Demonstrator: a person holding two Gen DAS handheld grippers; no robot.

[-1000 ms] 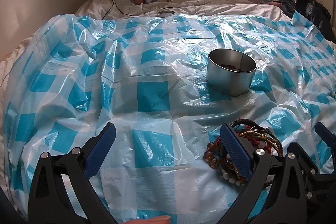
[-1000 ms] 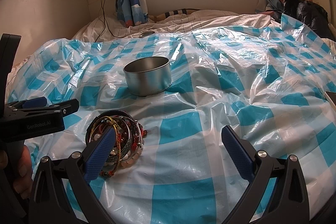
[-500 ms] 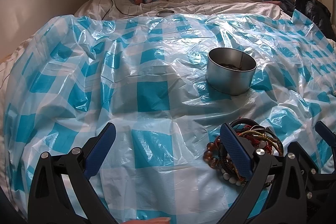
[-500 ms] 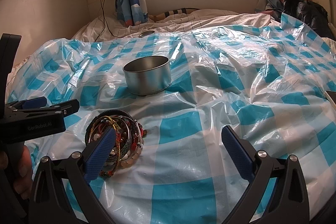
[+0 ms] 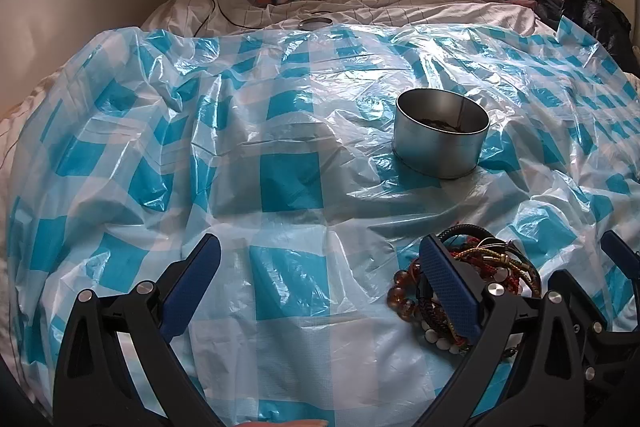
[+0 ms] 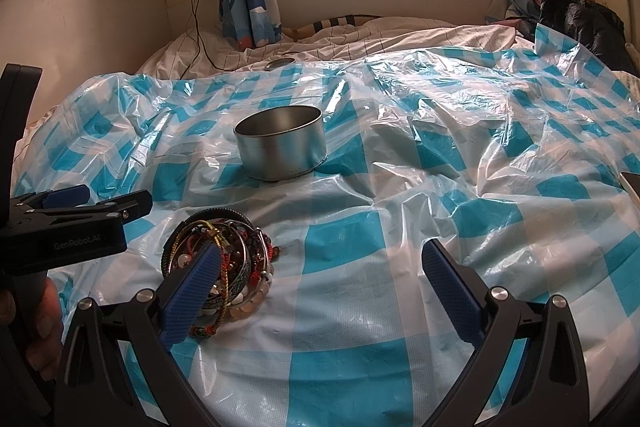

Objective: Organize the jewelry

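A pile of bracelets [image 6: 224, 263] is lying on the blue-and-white checked plastic sheet [image 6: 400, 187] that is covering the bed [image 6: 360, 35], toward the sheet's near edge. The pile is mixing brown beads, pale beads, red cord and gold-coloured braided bands. Beyond it, toward the middle of the sheet, a round metal tin [image 6: 282, 143] is standing upright with no lid on; in the left wrist view something dark is showing at its bottom [image 5: 440, 125], too small to identify.

The left gripper [image 5: 320, 283] is hovering over the sheet with its blue-padded fingers spread wide apart, empty, the pile sitting just beside its right finger. The right gripper [image 6: 320, 287] is likewise standing wide apart and empty, its left finger overlapping the pile in view. The side of the left gripper's body is reading "GenRobot.AI" in the right wrist view. A hand [image 6: 40, 331] is gripping its handle.
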